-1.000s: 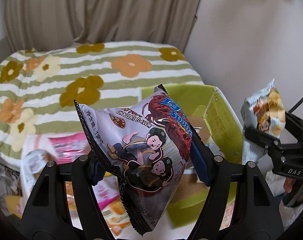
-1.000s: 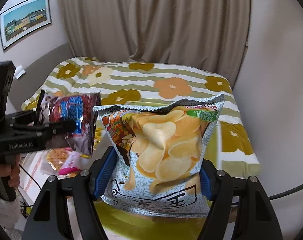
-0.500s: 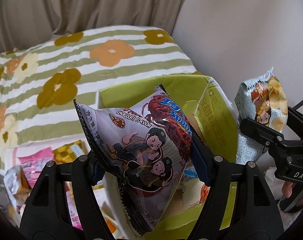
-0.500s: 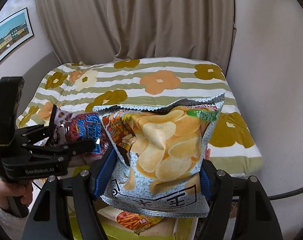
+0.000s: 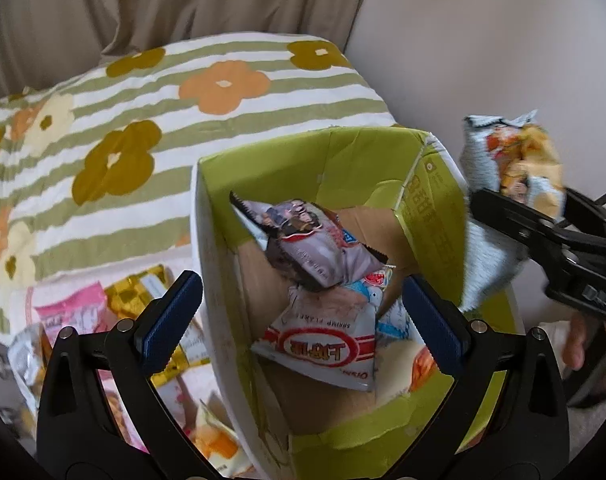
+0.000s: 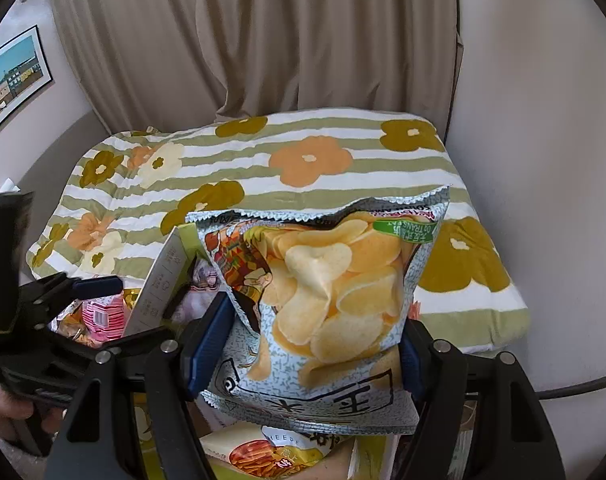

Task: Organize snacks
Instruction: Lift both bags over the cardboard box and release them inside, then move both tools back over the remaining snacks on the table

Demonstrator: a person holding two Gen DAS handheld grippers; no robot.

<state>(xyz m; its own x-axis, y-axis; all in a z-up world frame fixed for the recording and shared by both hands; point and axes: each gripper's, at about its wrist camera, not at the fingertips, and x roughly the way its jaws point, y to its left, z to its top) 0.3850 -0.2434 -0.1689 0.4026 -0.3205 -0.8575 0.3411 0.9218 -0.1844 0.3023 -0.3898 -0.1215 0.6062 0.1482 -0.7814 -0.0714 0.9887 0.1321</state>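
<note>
Now my left gripper (image 5: 303,320) stands wide, nothing between its fingers, poised over the green box (image 5: 303,168). Chocolate snack bag (image 5: 315,244) lies inside the box, beyond the fingertips, atop a shrimp flakes bag (image 5: 323,340). My right gripper (image 6: 311,344) clamps the chips bag (image 6: 327,292), just right of the box.

Chip bag (image 6: 323,304) hides most of the box (image 6: 165,276) behind it; cheese snack pack (image 6: 263,452) below it cut off by frame edge; chip bag motion-blurred in left wrist view.
</note>
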